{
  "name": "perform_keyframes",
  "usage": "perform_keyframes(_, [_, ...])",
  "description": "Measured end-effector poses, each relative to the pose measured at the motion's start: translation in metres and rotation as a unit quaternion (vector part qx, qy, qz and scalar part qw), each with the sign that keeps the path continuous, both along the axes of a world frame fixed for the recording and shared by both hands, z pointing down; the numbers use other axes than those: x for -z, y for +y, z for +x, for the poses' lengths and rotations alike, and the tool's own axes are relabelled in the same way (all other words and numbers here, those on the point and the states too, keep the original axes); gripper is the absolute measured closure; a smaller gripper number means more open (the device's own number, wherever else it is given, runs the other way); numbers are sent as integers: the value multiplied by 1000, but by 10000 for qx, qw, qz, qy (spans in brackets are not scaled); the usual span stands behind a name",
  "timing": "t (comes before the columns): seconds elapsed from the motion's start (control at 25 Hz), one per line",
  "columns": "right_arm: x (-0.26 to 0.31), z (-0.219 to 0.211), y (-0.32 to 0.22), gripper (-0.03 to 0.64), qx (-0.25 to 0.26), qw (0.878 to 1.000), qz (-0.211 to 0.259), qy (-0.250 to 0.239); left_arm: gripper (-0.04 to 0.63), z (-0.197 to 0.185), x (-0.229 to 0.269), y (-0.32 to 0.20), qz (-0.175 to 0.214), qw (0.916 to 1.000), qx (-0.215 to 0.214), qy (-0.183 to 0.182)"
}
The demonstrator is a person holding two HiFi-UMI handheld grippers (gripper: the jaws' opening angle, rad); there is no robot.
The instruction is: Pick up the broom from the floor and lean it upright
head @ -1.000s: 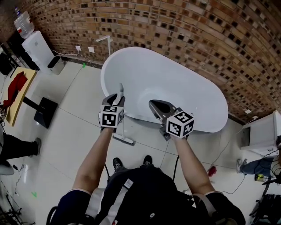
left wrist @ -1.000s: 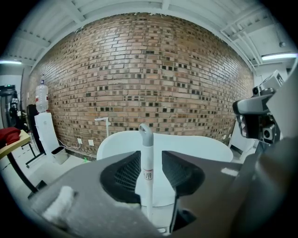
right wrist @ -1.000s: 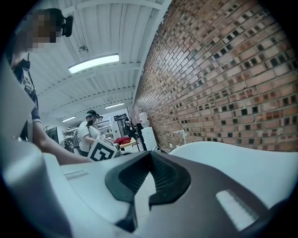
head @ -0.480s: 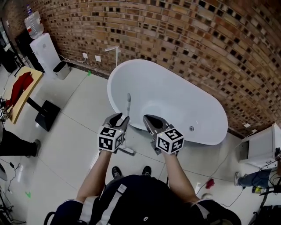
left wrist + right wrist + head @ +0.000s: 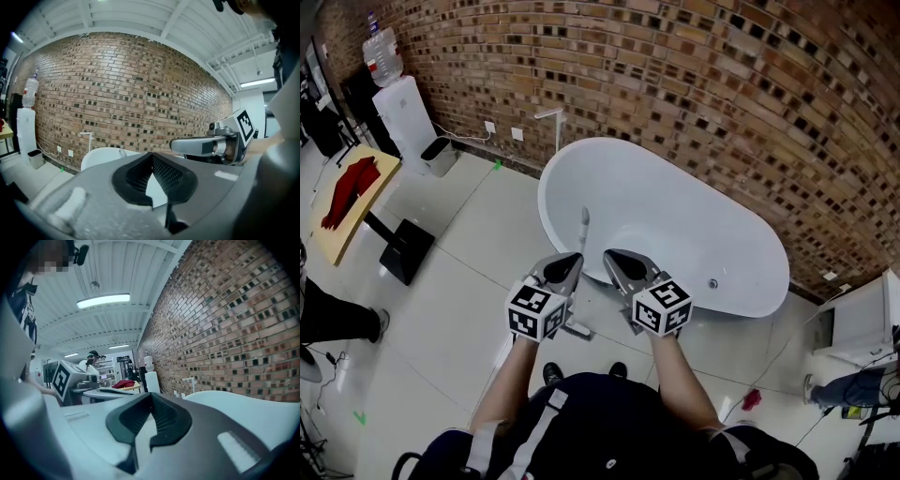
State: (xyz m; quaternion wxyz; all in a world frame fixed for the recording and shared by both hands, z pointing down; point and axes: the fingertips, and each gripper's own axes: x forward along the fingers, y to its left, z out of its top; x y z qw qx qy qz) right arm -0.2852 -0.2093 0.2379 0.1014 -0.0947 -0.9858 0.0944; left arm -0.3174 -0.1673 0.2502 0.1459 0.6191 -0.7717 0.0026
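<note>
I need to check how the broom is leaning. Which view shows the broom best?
The head view: the broom stands against the bathtub rim, handle up, head on the floor. Neither gripper view shows it clearly.

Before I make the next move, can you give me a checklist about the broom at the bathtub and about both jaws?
1. Pale grey long-handled broom stands upright against the white oval bathtub: ok.
2. Broom head rests on the pale tiled floor: ok.
3. Left gripper: jaws have just closed, nothing between them, broom released: ok.
4. Right gripper: jaws together, empty: ok.
5. Broom handle sits steady on the bathtub rim and will not slide: cannot tell.
</note>
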Motion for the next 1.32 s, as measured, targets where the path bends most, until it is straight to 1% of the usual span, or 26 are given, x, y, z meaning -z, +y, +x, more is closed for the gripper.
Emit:
perform_keyframes(0.2, [12,0,-1,612,34,9999,119,-119,598,-3,16,2,182,9998,-32,-90])
perform_keyframes(0.28, [15,0,-1,612,35,9998,151,-145,598,0,21,0,206,9997,-96,-49])
perform_keyframes(0.36, [18,0,-1,612,42,9997,169,-163,598,3,24,-1,216,9997,-152,-15])
perform_keyframes(0.52, [22,-1,-3,612,46,9996,172,-215,598,2,25,-1,228,9996,-167,-80])
perform_keyframes(0.84, [25,2,-3,612,23,9994,211,-265,598,9,28,-2,295,9993,-246,15])
perform_keyframes(1.32, [28,8,-9,612,-64,9994,190,-265,598,17,25,-4,272,9991,-298,127])
